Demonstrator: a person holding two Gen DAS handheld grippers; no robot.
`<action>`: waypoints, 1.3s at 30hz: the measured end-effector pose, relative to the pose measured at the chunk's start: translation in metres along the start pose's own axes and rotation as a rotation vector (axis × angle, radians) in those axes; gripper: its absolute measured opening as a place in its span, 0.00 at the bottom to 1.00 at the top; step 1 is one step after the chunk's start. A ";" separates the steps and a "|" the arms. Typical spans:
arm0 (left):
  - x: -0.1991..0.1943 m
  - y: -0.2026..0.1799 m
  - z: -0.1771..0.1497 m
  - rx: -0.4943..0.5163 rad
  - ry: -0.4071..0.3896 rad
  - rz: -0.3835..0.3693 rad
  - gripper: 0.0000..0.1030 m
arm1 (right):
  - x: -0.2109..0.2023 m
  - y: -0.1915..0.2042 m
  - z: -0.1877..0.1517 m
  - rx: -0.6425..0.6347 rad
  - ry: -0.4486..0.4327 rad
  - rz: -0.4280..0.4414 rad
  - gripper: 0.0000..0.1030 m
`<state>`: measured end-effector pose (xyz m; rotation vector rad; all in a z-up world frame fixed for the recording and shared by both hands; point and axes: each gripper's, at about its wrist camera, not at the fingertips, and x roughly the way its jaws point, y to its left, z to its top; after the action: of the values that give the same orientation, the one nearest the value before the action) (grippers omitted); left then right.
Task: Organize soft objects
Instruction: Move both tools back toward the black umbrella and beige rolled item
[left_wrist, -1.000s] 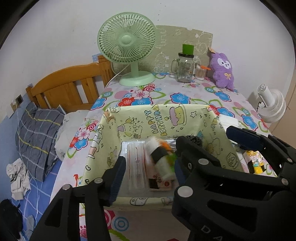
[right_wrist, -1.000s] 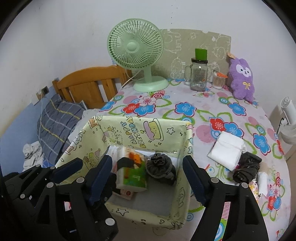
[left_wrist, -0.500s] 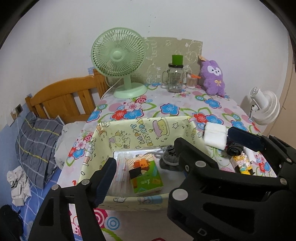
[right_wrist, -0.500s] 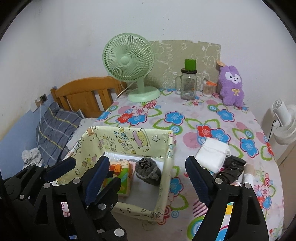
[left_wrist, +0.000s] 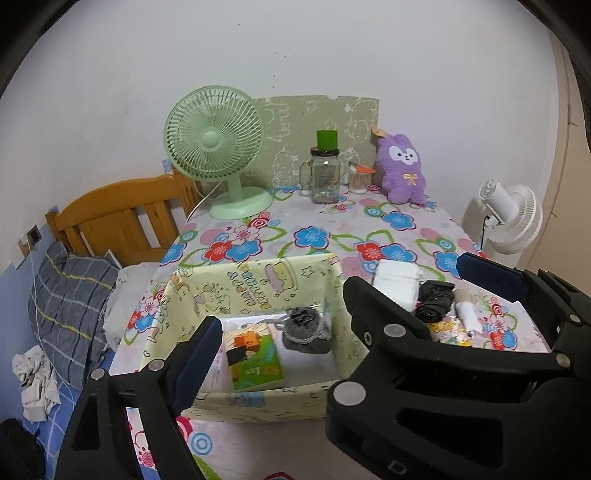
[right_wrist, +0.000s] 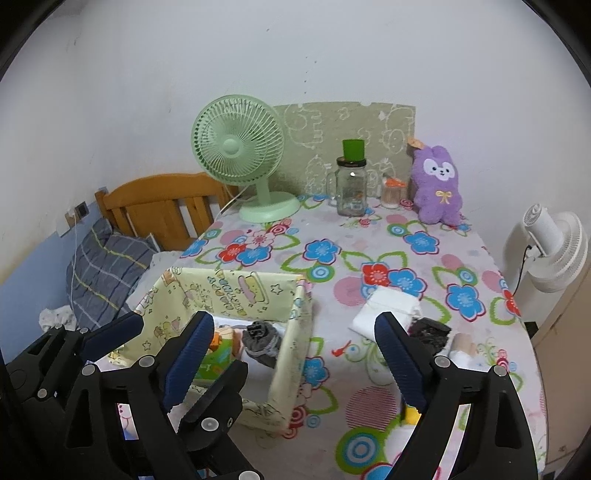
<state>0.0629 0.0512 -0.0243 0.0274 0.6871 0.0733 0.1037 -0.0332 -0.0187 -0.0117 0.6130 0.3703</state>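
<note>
The green tissue pack (left_wrist: 255, 354) and grey rolled socks (left_wrist: 304, 330) lie inside the fabric bin (left_wrist: 258, 288), already sorted. Beside it on the bench (right_wrist: 369, 236) wait a white folded cloth (right_wrist: 388, 310) and what seems a black bundle (right_wrist: 430, 330). The left tool (left_wrist: 275, 306) and right tool (right_wrist: 291, 350) have just been opening, nothing between them, free for those.

In the left wrist view, the right gripper's frame (left_wrist: 461, 369) is hiding the near right corner of the fabric box (left_wrist: 255, 284) and part of the small packets (left_wrist: 452, 326) lying on the desk (left_wrist: 399, 221); their print is too small to read. A blue-padded finger (left_wrist: 195, 354) is covering the left end of the green packet (left_wrist: 255, 354). In the right wrist view, the fingers (right_wrist: 188, 362) are masking most of that packet, and a yellow thing (right_wrist: 412, 413) is peeking out behind the other finger, too hidden to identify. The white fan (right_wrist: 554, 251) is standing partly hidden behind the desk edge.
</note>
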 end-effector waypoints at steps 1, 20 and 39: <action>-0.002 -0.003 0.001 0.003 -0.004 -0.002 0.86 | -0.003 -0.003 0.000 0.001 -0.004 -0.003 0.90; -0.031 -0.068 0.002 0.038 -0.054 -0.040 0.94 | -0.056 -0.054 -0.007 0.009 -0.076 -0.091 0.95; -0.012 -0.110 -0.009 0.054 -0.033 -0.097 0.95 | -0.056 -0.099 -0.027 0.015 -0.054 -0.152 0.95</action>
<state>0.0543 -0.0598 -0.0296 0.0469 0.6562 -0.0384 0.0801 -0.1477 -0.0191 -0.0337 0.5578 0.2180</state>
